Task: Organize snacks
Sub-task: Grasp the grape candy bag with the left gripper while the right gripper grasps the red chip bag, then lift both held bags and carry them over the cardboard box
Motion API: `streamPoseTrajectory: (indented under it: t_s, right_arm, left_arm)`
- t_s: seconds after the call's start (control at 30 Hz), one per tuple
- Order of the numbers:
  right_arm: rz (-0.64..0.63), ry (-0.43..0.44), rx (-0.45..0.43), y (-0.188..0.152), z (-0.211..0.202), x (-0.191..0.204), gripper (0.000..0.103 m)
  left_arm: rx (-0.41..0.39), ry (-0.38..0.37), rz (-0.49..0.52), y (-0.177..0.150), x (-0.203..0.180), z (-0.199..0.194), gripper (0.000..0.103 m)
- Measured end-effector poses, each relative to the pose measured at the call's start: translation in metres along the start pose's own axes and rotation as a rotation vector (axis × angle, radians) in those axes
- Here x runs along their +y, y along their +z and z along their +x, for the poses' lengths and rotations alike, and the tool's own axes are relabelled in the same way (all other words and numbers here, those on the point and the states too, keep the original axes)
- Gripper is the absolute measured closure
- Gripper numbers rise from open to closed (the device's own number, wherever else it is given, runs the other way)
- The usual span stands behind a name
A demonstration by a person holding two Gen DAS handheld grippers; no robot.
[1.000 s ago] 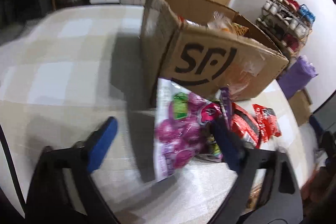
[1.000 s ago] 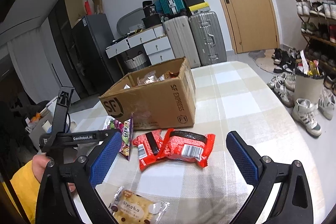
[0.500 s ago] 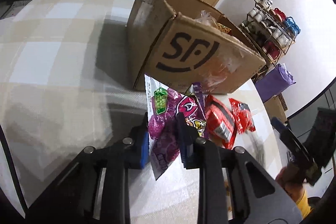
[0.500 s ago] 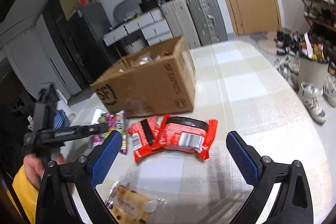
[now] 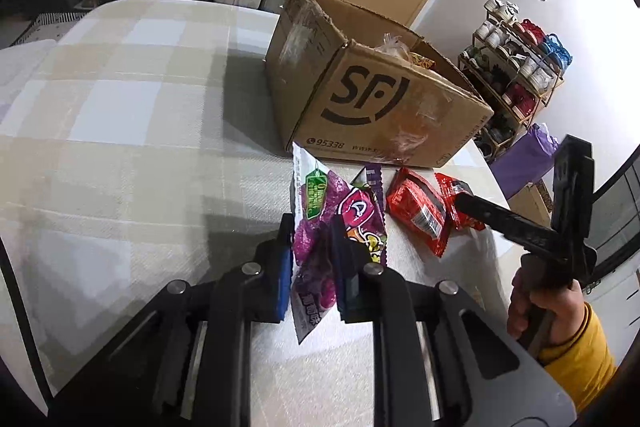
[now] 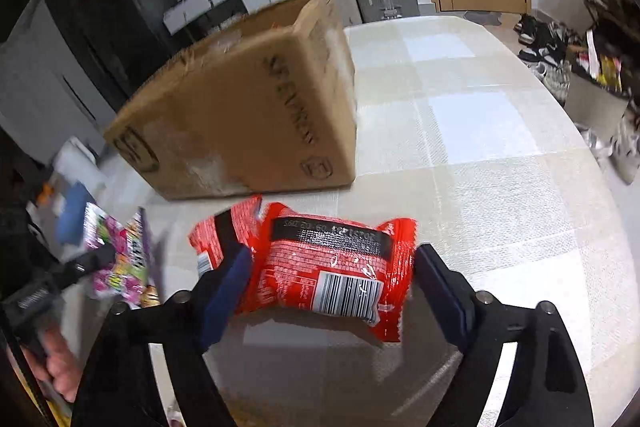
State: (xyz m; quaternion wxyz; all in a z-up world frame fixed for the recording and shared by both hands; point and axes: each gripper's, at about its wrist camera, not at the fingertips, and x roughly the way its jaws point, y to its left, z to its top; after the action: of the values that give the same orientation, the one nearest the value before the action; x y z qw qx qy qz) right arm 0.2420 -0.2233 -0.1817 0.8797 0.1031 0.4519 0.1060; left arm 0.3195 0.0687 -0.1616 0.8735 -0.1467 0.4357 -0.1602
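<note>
Purple bag [image 5: 316,227] on the cloth by the box [image 5: 372,99] is now pinched tight in the left gripper [image 5: 310,259], wide open a second ago, while the right gripper [image 6: 332,279] is closing around the red pack [image 6: 336,267], probably not squeezing yet, so both look box-bound.

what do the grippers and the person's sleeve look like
Both grippers are black frames with round silver bolts and slotted arms ending in two fingers with blue pads: the left gripper and the right gripper. The right one has a black pistol-style handle with small white lettering. The hand holding it has a yellow sleeve.
</note>
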Motion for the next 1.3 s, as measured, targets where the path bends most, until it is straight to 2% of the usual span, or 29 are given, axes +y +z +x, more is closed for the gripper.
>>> streamPoseTrajectory:
  t_s: [0.03,0.17,0.23,0.33,0.47,0.57,0.77,0.87,1.13,1.23,1.3]
  right_arm:
    - [-0.012,-0.015,-0.003,-0.001,0.001,0.002,0.022]
    - [-0.072,-0.102,-0.007,-0.005,0.001,0.01,0.041]
    - [-0.073,-0.104,-0.01,-0.007,-0.001,0.01,0.049]
    - [-0.048,-0.076,-0.008,-0.006,-0.003,0.004,0.053]
    - [-0.008,-0.017,-0.02,-0.004,-0.01,-0.003,0.054]
    - [-0.014,0.008,-0.054,-0.008,-0.025,-0.001,0.054]
    - [-0.034,0.053,-0.123,-0.021,-0.058,0.014,0.054]
    - [-0.042,0.067,-0.127,-0.026,-0.065,0.02,0.054]
    - [-0.04,0.134,-0.159,-0.036,-0.083,0.028,0.054]
    - [-0.036,0.155,-0.161,-0.037,-0.085,0.03,0.054]
    - [-0.027,0.167,-0.162,-0.038,-0.085,0.029,0.054]
  left_arm:
    - [-0.002,-0.003,-0.001,-0.004,0.002,-0.004,0.089]
    - [-0.004,-0.009,-0.002,-0.009,0.002,-0.012,0.089]
    - [-0.006,-0.013,-0.002,-0.013,0.002,-0.015,0.089]
    - [-0.009,-0.018,0.005,-0.018,0.001,-0.021,0.089]
    - [-0.013,-0.026,0.004,-0.021,0.001,-0.027,0.09]
    - [-0.025,-0.03,0.012,-0.022,-0.002,-0.036,0.093]
    - [-0.029,-0.026,0.037,-0.028,-0.009,-0.048,0.093]
    - [-0.02,-0.023,0.023,-0.032,-0.006,-0.048,0.094]
    - [0.037,-0.029,0.001,-0.036,-0.007,-0.033,0.093]
    - [0.076,-0.037,-0.027,-0.037,-0.003,-0.024,0.086]
    - [0.09,-0.053,-0.051,-0.038,0.0,-0.019,0.085]
